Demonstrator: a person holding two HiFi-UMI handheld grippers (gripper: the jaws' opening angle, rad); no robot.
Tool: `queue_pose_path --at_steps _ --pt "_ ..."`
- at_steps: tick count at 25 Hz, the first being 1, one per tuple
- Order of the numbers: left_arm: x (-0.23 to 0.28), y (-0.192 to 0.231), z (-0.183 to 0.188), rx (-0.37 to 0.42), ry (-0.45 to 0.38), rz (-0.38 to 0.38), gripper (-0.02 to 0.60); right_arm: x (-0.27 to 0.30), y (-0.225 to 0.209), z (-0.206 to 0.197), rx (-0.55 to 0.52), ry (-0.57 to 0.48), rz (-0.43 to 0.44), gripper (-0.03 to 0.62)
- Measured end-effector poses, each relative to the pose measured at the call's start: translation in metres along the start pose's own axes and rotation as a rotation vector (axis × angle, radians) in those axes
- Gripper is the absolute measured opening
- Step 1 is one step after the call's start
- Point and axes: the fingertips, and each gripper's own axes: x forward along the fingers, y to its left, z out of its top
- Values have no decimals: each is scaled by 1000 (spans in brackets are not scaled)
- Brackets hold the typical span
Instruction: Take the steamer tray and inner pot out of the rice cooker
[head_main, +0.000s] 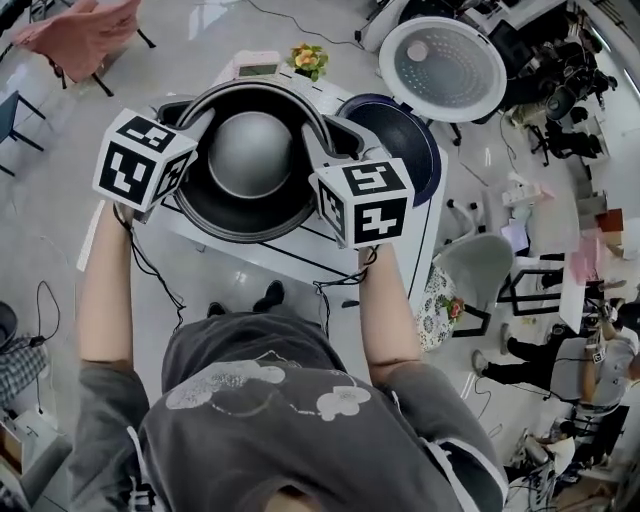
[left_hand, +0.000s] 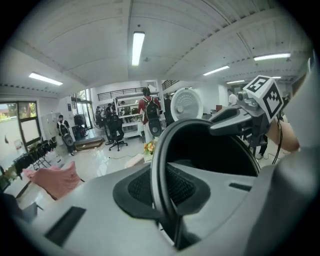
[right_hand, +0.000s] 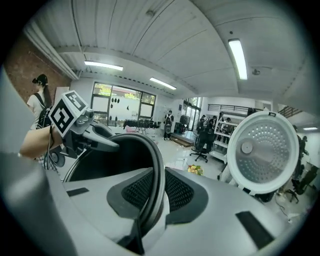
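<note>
Inner pot (head_main: 250, 205): big, round, dark metal, gripped on both sides of its rim. It is over the white table (head_main: 300, 262), just left of the dark blue rice cooker (head_main: 405, 140).
Inside pot: its smooth grey bottom shows.
Left gripper (head_main: 195, 125): your fingers squeeze the pot's left rim.
Right gripper (head_main: 325, 140): your fingers squeeze the right rim.
Edges: the table edge runs under the pot, with open floor (head_main: 60, 200) on your left.
Lid: the round white cooker lid (head_main: 443, 68) stands open at the far right.

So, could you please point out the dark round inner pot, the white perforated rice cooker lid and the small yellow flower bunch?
dark round inner pot (head_main: 238, 216): head view, its dark inside wall.
white perforated rice cooker lid (head_main: 442, 68): head view, middle of its perforated plate.
small yellow flower bunch (head_main: 308, 58): head view, the blossoms.
</note>
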Motion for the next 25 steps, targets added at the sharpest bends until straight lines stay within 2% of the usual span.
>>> queue_pose_path --at_steps 5,11,19,25 --pt "21 -11 -47 -40 69 -79 44 14 13 -46 45 99 -13 87" --pt "44 -25 -83 -64 133 -147 46 23 16 -89 77 190 -40 87" --pt "74 -35 -126 -104 213 -204 48 46 21 -141 68 283 -54 91" --pt "87 -34 -142 -149 255 -206 49 59 17 -156 56 312 -66 95"
